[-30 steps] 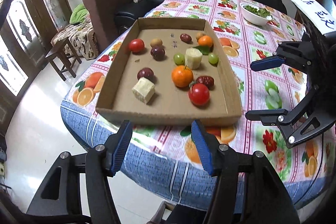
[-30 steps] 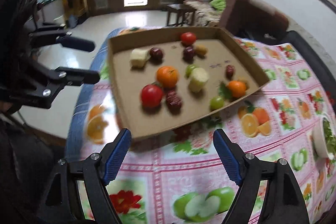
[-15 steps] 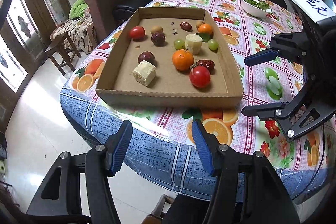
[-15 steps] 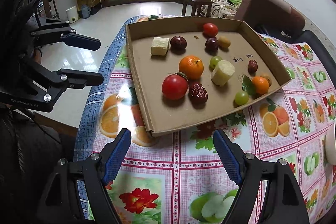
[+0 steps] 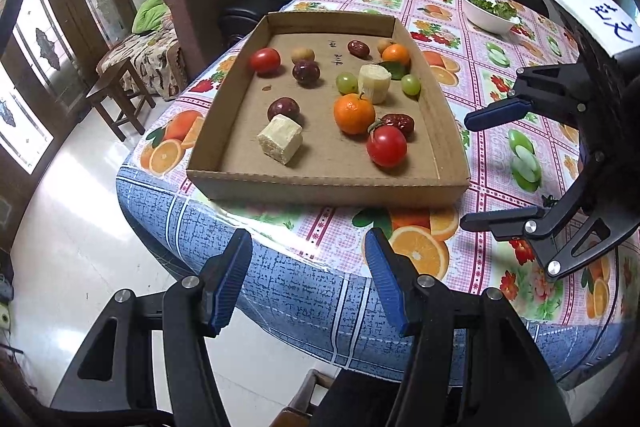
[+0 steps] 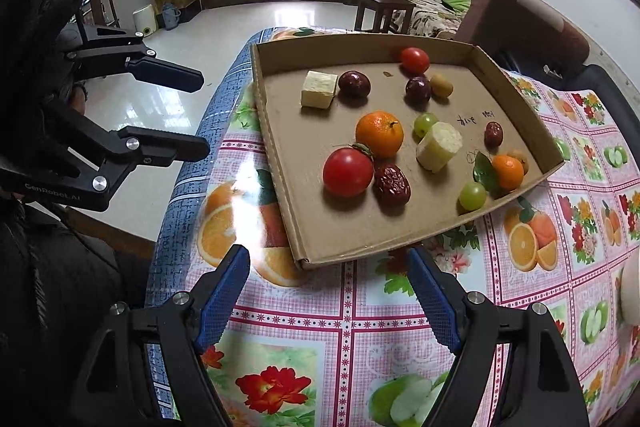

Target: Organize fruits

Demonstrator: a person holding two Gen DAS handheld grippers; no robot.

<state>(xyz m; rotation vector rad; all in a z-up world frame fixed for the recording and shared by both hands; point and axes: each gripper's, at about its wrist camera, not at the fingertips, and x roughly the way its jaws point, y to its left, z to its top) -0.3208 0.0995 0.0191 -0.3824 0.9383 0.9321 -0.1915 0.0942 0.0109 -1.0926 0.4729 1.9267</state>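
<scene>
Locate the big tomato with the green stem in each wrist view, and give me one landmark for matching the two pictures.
Left wrist view: the big tomato sits right of centre, near the tray's front wall, just below the large orange.
Right wrist view: the big tomato sits at centre, lower left of the large orange.
Shared landmark: the wrinkled red date touching the tomato.
</scene>
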